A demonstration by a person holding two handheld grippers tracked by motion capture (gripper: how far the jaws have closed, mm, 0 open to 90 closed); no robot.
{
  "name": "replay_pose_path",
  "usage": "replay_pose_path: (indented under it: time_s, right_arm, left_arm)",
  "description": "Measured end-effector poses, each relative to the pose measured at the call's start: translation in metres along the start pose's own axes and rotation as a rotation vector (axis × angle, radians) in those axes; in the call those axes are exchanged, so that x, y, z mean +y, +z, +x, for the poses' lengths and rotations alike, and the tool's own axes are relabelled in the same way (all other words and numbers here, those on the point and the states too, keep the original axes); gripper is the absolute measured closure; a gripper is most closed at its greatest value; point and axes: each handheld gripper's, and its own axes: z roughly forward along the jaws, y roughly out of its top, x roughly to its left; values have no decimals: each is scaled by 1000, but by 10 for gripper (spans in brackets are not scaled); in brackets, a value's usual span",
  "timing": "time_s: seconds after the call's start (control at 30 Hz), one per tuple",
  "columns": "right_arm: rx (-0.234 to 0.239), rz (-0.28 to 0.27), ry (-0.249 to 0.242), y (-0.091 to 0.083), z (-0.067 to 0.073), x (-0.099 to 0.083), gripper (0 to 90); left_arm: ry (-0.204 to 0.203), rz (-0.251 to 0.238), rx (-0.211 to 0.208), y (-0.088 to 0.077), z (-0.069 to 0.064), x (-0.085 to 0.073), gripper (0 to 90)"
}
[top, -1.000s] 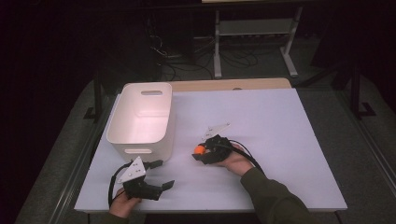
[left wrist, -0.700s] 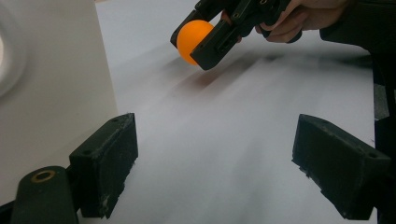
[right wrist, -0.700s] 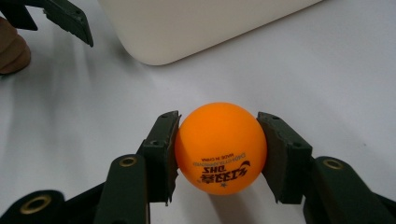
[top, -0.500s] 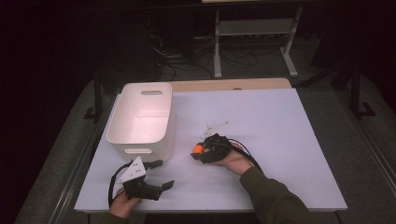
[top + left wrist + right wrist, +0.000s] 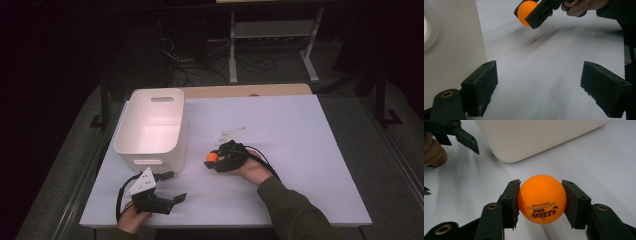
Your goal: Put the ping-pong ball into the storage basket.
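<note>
Gripping smooth round orange ball point(image 5: 542, 198), right gripper point(image 5: 541, 202)

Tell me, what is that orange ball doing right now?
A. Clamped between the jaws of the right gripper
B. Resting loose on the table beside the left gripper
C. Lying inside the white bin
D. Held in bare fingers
A: in the right gripper view the orange ball sits pressed between both black jaws of the right gripper, short of the white bin on the table.
</note>
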Motion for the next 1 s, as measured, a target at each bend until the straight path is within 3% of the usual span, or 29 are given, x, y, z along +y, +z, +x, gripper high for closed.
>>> replay_pose_path:
  time_s: [1.0]
  right_arm:
    - [7, -12, -37, -12, 1, 24, 498]
  left_arm:
    - [0, 1, 0, 0, 0, 0, 141]
